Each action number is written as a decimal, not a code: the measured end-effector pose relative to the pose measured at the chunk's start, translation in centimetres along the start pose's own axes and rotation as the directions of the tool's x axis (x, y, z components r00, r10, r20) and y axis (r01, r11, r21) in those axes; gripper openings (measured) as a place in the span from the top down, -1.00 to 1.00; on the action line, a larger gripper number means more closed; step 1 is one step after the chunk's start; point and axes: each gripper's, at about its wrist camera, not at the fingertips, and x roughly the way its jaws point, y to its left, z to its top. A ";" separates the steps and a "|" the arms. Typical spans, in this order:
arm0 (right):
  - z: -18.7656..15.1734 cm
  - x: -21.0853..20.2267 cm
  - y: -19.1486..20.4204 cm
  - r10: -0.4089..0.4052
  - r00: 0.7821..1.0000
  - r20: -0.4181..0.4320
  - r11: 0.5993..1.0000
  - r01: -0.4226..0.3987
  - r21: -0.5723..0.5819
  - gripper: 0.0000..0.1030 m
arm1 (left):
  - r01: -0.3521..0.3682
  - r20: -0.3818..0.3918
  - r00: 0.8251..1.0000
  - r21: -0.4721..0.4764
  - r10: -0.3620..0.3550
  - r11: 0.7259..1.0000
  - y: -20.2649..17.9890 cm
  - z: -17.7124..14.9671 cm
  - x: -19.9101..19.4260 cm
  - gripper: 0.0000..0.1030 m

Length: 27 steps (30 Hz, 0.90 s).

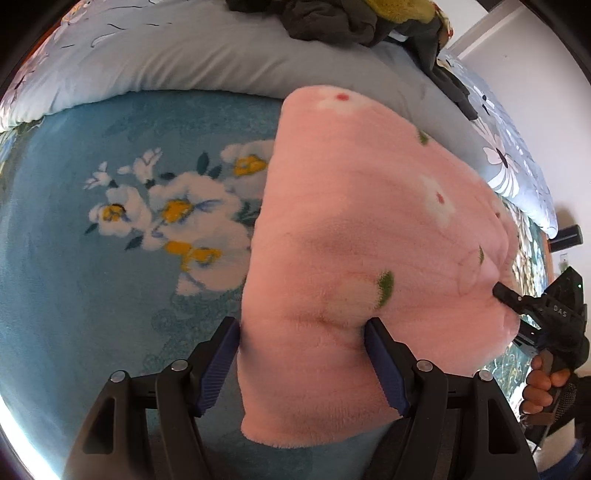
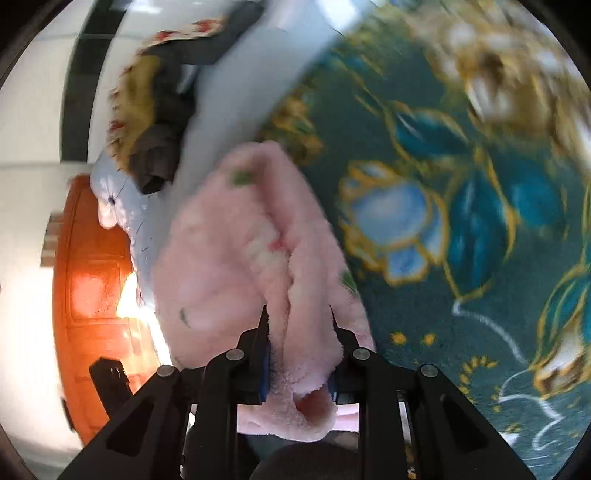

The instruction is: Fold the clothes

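A fluffy pink garment [image 1: 369, 221] with white flowers and green leaves hangs folded over a teal floral blanket [image 1: 110, 258] on the bed. My left gripper [image 1: 301, 325] is open, its blue-padded fingers [image 1: 221, 347] wide apart with the garment's lower part between them. At the right edge of the left wrist view, my right gripper [image 1: 509, 310], held by a hand, pinches the garment's side. In the blurred right wrist view, that gripper [image 2: 298, 314] is shut on a bunched fold of the pink garment [image 2: 229, 258].
A pale blue floral duvet [image 1: 184, 62] lies behind the garment, with a heap of dark and yellow clothes [image 1: 332, 18] on it. A dark teal blanket with gold-edged flowers [image 2: 461, 203] fills the right side of the right wrist view. An orange wooden door [image 2: 92, 288] stands at the left.
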 end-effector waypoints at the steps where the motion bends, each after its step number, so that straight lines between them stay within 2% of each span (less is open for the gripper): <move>1: 0.0 -0.2 0.4 0.002 1.000 0.005 1.000 -0.002 -0.014 0.53 | 0.000 0.007 1.000 -0.002 0.000 1.000 0.1 -0.1 -0.2 -0.42; 4: 0.1 -0.7 1.4 -0.003 1.000 0.015 0.998 0.004 -0.061 0.46 | 0.006 0.015 1.000 -0.009 -0.006 1.000 0.5 0.1 -0.7 -0.42; 8: 0.3 -1.5 3.0 -0.073 0.997 0.003 0.986 0.072 -0.152 0.34 | 0.000 0.062 0.998 -0.003 0.000 1.000 0.7 0.7 -2.4 -0.42; 10: 0.6 -2.9 3.4 -0.122 0.992 0.044 0.975 0.128 -0.183 0.24 | -0.009 0.099 0.995 0.009 0.008 1.000 0.7 1.1 -3.6 -0.42; 12: 0.8 -3.7 4.1 -0.170 0.982 0.082 0.959 0.184 -0.218 0.24 | -0.040 0.131 0.991 0.047 0.034 0.998 0.7 2.0 -4.2 -0.42; 14: 0.7 -2.8 5.8 -0.197 0.977 0.084 0.934 0.213 -0.287 0.24 | -0.068 0.154 0.987 0.102 0.052 0.992 -0.3 3.3 -4.1 -0.42; 19: 0.4 -0.5 10.2 -0.262 0.960 0.097 0.847 0.277 -0.453 0.24 | -0.021 0.174 0.985 0.232 -0.020 0.972 -6.1 7.3 -2.7 -0.42; 21: 0.3 0.5 11.9 -0.286 0.952 0.106 0.803 0.299 -0.515 0.24 | -0.020 0.174 0.984 0.284 -0.031 0.959 -8.8 7.3 -2.8 -0.42; 24: 0.2 2.0 14.2 -0.327 0.937 0.126 0.732 0.335 -0.593 0.24 | -0.065 0.152 0.988 0.332 0.014 0.941 -9.4 8.5 0.1 -0.42; 25: 0.5 2.6 13.9 -0.346 0.928 0.135 0.726 0.356 -0.589 0.24 | -0.065 0.135 0.991 0.320 0.023 0.945 -9.0 8.8 0.8 -0.42; 27: 1.5 3.4 12.9 -0.345 0.931 0.119 0.757 0.351 -0.552 0.24 | -0.058 0.101 0.994 0.285 0.030 0.957 -7.8 9.2 2.3 -0.42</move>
